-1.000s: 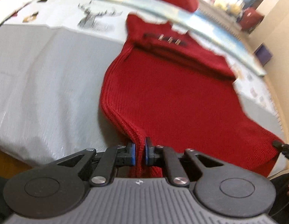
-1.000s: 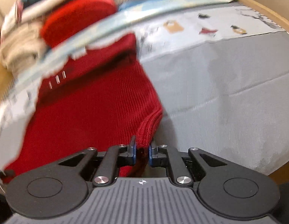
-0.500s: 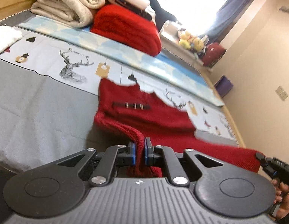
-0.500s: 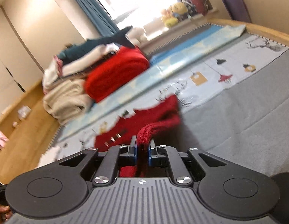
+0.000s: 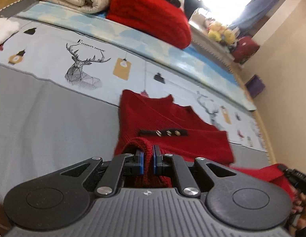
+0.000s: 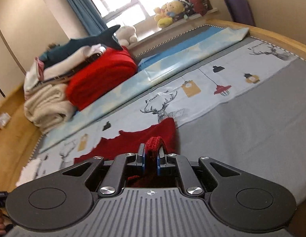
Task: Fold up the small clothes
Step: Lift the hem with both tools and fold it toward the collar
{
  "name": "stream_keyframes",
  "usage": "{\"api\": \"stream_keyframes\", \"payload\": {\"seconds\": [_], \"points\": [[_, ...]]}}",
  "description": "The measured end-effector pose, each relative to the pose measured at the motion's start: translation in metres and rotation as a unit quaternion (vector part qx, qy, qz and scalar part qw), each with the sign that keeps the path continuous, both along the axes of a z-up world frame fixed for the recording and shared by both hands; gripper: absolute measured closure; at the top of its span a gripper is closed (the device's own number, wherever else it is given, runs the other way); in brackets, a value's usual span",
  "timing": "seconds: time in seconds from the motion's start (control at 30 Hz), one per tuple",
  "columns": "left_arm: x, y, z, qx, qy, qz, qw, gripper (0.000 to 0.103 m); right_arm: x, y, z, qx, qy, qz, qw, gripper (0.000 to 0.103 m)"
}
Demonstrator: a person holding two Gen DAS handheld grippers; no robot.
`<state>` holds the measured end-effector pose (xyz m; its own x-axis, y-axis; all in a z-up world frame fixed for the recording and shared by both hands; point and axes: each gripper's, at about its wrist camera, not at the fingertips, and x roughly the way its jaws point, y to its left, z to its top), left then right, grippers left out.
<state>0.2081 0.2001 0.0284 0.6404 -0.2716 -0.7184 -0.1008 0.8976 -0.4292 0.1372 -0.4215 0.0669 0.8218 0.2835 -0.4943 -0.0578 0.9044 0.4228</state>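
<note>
The red knit garment (image 5: 172, 130) lies on the bed (image 5: 54, 122), its top edge flat near the deer print (image 5: 83, 69), while its lower hem is lifted. One hem corner is pinched between the closed jaws of the left gripper (image 5: 148, 161), the other between those of the right gripper (image 6: 151, 161). The first fold appears to be in hand. Next, both corners should be carried evenly toward the neckline and laid square before release.
</note>
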Motion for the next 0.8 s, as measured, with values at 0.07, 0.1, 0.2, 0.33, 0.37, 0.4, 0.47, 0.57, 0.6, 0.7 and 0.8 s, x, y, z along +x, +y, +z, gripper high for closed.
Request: {"api": "stream_keyframes", "payload": {"seconds": [0.07, 0.1, 0.2, 0.33, 0.37, 0.4, 0.47, 0.57, 0.6, 0.7, 0.8], "points": [[0.028, 0.006, -0.012, 0.006, 0.014, 0.002, 0.9999, 0.094, 0.031, 0.003, -0.003, -0.011, 0.013, 0.007, 1.000, 0.093], [0.040, 0.009, -0.020, 0.011, 0.020, 0.000, 0.9997, 0.094, 0.045, 0.005, -0.005, -0.017, 0.019, 0.010, 1.000, 0.093], [0.068, 0.020, -0.051, -0.002, 0.061, 0.012, 0.9981, 0.094, 0.085, 0.014, -0.017, -0.045, 0.043, 0.021, 0.998, 0.093], [0.095, 0.019, -0.069, 0.011, 0.091, 0.005, 0.9958, 0.094, 0.127, 0.026, -0.044, -0.083, 0.090, 0.027, 0.992, 0.093], [0.100, 0.016, -0.071, 0.016, 0.095, 0.003, 0.9953, 0.094, 0.134, 0.029, -0.048, -0.090, 0.099, 0.027, 0.991, 0.093], [0.106, 0.015, -0.074, 0.023, 0.103, 0.003, 0.9945, 0.094, 0.142, 0.032, -0.053, -0.100, 0.104, 0.028, 0.989, 0.093], [0.114, 0.012, -0.078, 0.027, 0.111, 0.007, 0.9934, 0.094, 0.154, 0.033, -0.058, -0.103, 0.117, 0.024, 0.988, 0.093], [0.127, 0.016, -0.085, 0.015, 0.128, 0.028, 0.9912, 0.092, 0.172, 0.027, -0.064, -0.072, 0.137, 0.008, 0.988, 0.093], [0.131, 0.018, -0.087, 0.011, 0.135, 0.038, 0.9901, 0.089, 0.177, 0.026, -0.067, -0.068, 0.147, 0.003, 0.987, 0.093], [0.134, 0.023, -0.088, 0.009, 0.139, 0.063, 0.9883, 0.084, 0.185, 0.028, -0.071, -0.073, 0.162, -0.004, 0.984, 0.084], [0.128, 0.030, -0.081, 0.011, 0.128, 0.081, 0.9884, 0.084, 0.177, 0.021, -0.062, -0.085, 0.124, -0.031, 0.988, 0.074]]}}
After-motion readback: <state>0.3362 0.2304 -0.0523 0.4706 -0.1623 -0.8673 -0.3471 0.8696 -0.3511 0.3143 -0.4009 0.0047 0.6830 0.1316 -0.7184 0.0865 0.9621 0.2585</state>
